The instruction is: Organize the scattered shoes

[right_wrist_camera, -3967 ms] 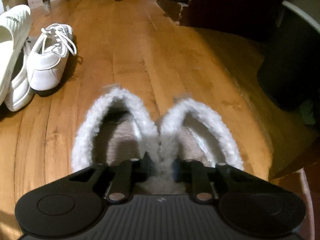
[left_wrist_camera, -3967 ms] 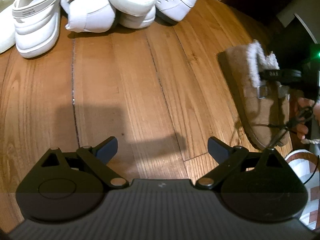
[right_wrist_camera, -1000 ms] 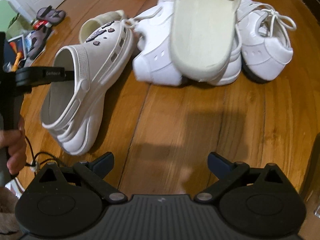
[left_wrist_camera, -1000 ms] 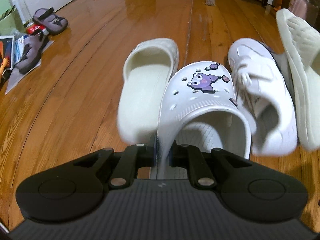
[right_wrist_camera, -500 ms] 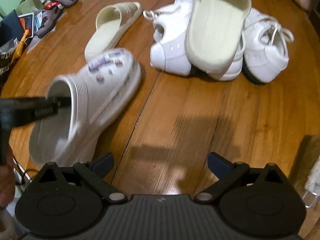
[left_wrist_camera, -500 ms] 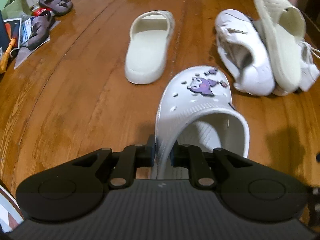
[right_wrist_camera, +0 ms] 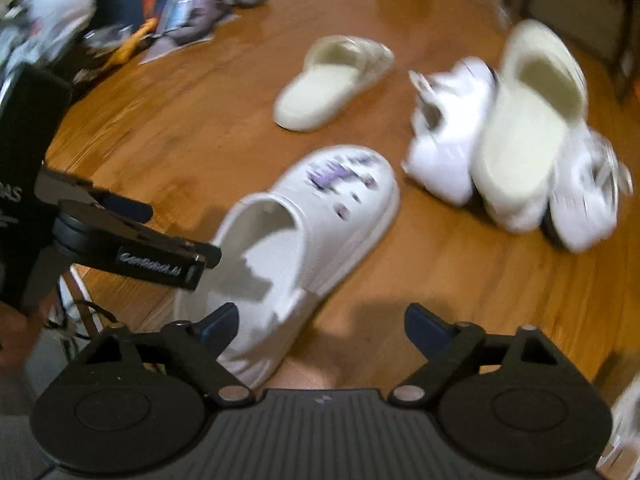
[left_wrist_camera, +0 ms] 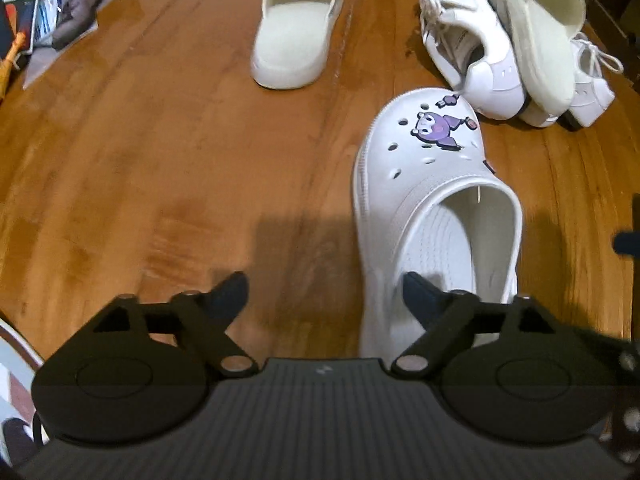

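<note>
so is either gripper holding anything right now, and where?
Nothing. Left gripper and right gripper are both open; the white clog sits free on the floor.

The left wrist camera looks forward and down over its spread fingers at a wooden floor (left_wrist_camera: 160, 140), close above the heel of a white clog (left_wrist_camera: 436, 208). The right wrist camera, motion-blurred, views the same clog (right_wrist_camera: 316, 220) from its right and slightly farther back, with the left gripper (right_wrist_camera: 152, 236) at its frame's left edge. Both views share the clog, a cream slide (left_wrist_camera: 296, 28) (right_wrist_camera: 332, 80) and a pile of white shoes (left_wrist_camera: 516, 48) (right_wrist_camera: 516, 140) beyond it.
</note>
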{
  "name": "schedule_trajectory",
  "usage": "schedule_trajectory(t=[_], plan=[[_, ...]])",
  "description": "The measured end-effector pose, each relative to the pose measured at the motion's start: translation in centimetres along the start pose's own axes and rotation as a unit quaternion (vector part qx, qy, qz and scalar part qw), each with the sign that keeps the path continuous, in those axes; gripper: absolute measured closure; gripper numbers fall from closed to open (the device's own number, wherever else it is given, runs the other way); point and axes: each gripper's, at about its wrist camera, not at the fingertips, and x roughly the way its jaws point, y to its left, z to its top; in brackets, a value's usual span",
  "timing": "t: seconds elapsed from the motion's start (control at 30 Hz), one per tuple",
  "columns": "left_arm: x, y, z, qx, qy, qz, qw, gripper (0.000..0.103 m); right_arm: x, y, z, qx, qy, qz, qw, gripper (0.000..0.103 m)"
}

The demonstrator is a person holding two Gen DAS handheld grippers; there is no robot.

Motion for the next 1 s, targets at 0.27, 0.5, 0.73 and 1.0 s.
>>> schedule_trajectory(t=[0.27, 0.5, 0.73, 1.0], plan=[[0.1, 2.2, -0.6, -0.025, 0.025, -0.037, 0.9987, 0.007, 2.3, 1.9, 2.3, -0.008, 0.017, -0.011, 1.000, 0.049], [-0.3, 1.5, -1.3, -0.011, 0.027, -0.021, 0.9993, 0.007, 3.3, 2.5, 2.4, -0.037, 0.027, -0.040, 0.998, 0.046], [-0.3, 3.2, -1.1, -0.025, 0.029, -0.017, 0.9991, 0.007, 4.6, 2.6, 3.3, -0.075, 0.019, -0.059, 0.995, 0.037], [0.5, 4.2, -1.1, -0.038, 0.036, -0.011, 0.9985, 0.007, 5.9, 3.2, 4.7, -0.131, 0.018, -0.071, 0.989, 0.056]])
